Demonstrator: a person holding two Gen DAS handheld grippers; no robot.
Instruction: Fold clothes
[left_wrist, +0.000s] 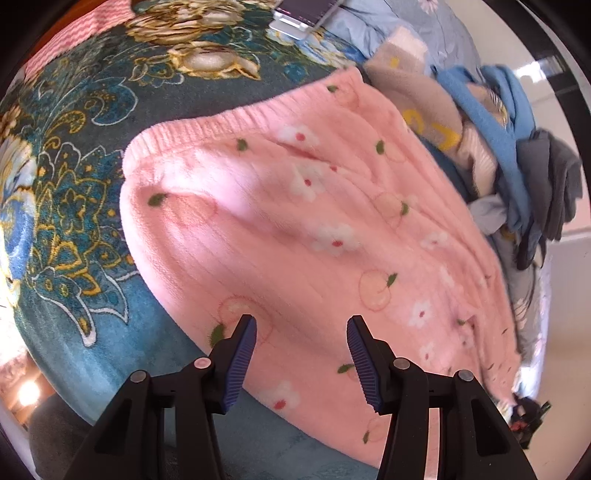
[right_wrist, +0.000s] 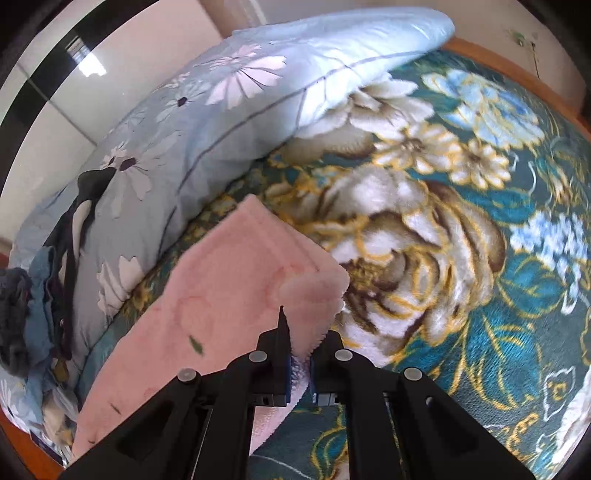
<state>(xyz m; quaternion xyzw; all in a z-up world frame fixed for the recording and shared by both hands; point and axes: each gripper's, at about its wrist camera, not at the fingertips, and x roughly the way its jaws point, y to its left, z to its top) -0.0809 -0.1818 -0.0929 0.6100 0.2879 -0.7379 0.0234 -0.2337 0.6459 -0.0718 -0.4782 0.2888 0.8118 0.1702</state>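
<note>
A pink fleece garment (left_wrist: 295, 221) with white flowers and peach prints lies spread on the teal floral blanket (left_wrist: 74, 177), its ribbed hem toward the upper left. My left gripper (left_wrist: 301, 332) is open and empty, hovering just above the garment's near part. In the right wrist view my right gripper (right_wrist: 300, 343) is shut on an edge of the pink garment (right_wrist: 221, 295) and holds it lifted above the blanket (right_wrist: 461, 258), with the inner side of the fabric facing me.
A pile of other clothes (left_wrist: 498, 147), blue, beige and grey, lies beyond the garment at the right. A pale blue floral pillow (right_wrist: 221, 110) lies along the bed's left side, with dark clothes (right_wrist: 22, 314) beside it. A small box (left_wrist: 295, 18) sits at the far edge.
</note>
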